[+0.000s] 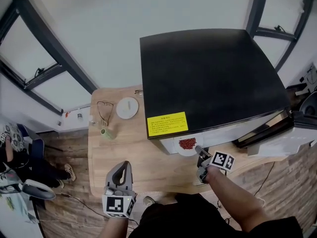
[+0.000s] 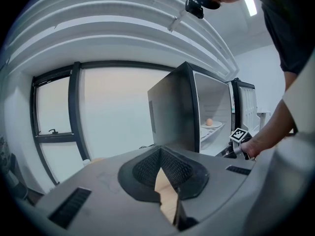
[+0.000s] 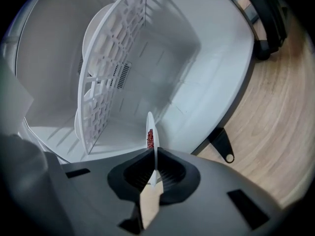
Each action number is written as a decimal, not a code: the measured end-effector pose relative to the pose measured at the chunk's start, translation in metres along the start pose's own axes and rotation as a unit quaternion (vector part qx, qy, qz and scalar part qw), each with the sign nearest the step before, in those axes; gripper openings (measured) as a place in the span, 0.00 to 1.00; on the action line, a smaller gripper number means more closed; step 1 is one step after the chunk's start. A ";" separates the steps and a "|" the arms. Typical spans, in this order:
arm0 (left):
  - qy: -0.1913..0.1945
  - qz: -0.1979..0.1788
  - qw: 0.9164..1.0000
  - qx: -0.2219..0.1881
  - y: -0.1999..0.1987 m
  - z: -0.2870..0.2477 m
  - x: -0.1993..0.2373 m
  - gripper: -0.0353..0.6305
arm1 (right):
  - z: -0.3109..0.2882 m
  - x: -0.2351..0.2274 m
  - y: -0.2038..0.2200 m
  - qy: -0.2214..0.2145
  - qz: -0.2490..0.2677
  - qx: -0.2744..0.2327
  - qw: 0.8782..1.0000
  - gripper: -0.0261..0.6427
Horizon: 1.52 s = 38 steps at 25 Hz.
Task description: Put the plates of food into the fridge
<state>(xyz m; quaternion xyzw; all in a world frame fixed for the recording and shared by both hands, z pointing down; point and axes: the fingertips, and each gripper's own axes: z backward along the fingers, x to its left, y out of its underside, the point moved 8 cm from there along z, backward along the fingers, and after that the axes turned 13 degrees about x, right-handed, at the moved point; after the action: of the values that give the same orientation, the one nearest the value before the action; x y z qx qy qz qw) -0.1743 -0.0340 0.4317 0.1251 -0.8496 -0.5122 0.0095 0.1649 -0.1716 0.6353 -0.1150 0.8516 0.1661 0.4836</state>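
Item: plate of red food [image 3: 149, 122], rim pinched between the nearly closed jaws of my right gripper [image 3: 155, 156], at the fridge [image 1: 208, 78] mouth below the shelf [image 3: 113, 73]. Handling: keep level, slide deep, then release. Left gripper [image 2: 161, 154]: closed, empty.

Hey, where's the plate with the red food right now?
The plate with the red food is just right of centre in the head view, at the open front of the fridge, its rim clamped by the right gripper.
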 end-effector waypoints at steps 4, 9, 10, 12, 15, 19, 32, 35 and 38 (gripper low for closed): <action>-0.014 0.009 1.000 0.024 0.005 0.009 0.006 0.06 | -0.007 -0.001 -0.008 0.004 -0.009 -0.005 1.000 0.08; -0.027 0.022 0.999 0.012 0.010 0.013 0.011 0.06 | -0.016 -0.002 -0.020 0.008 -0.023 -0.018 1.000 0.08; -0.029 0.024 0.999 0.012 0.010 0.013 0.012 0.06 | -0.017 -0.002 -0.022 0.013 -0.024 -0.020 0.999 0.08; -0.033 0.024 0.999 0.012 0.010 0.014 0.014 0.06 | -0.020 -0.002 -0.026 0.030 -0.021 -0.021 0.999 0.09; -0.041 0.030 0.999 0.016 0.012 0.016 0.017 0.06 | -0.023 -0.002 -0.031 0.055 -0.005 -0.025 0.998 0.09; -0.044 0.034 0.998 0.017 0.010 0.014 0.017 0.06 | -0.028 0.003 -0.041 0.077 0.030 -0.037 0.996 0.09; -0.044 0.024 0.999 0.017 -0.005 -0.001 0.010 0.06 | -0.039 0.013 -0.052 0.206 0.193 0.006 0.959 0.19; -0.043 0.020 0.999 0.021 -0.009 -0.002 0.006 0.06 | -0.039 0.016 -0.051 0.237 0.230 0.018 0.944 0.21; -0.042 0.011 0.999 0.023 -0.011 -0.004 0.004 0.06 | -0.039 0.017 -0.051 0.246 0.245 0.017 0.938 0.22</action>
<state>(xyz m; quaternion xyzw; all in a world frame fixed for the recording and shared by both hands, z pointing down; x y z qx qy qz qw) -0.1758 -0.0434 0.4237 0.0937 -0.8621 -0.4975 -0.0236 0.1436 -0.2347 0.6308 0.0677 0.9486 0.2316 0.2048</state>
